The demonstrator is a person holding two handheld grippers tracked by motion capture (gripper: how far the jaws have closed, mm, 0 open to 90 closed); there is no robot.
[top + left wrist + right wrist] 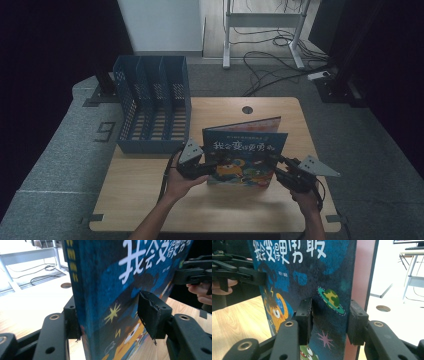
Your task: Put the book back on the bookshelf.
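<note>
One picture book [245, 150] stands upright on the wooden table [150, 200], a little right of the table's middle, its blue cover facing the person. One blue file rack [152, 102] sits at about ten o'clock from the book, at the table's back left corner, well apart from it; it has three slots. There are two grippers and two hands.

The left gripper [202, 167] comes in at the book's eight o'clock, at its lower left edge, held level with the left hand [180, 182] wrapped round its body from beneath. In the left gripper view one pad sits against the back of the book near the spine, while the other pad [150, 315] stands just off the front cover; the jaws straddle the book [120, 302] without plainly pressing on it, though the blur makes the last gap hard to judge.

The right gripper [280, 167] meets the book at its four o'clock, at the lower right edge, with the right hand [305, 197] low behind it and the forearm running in from six o'clock. In the right gripper view its jaws bracket the book's [329, 285] open edge, the near pad [304, 317] touching the cover and the far pad just beside the pink back pages.
</note>
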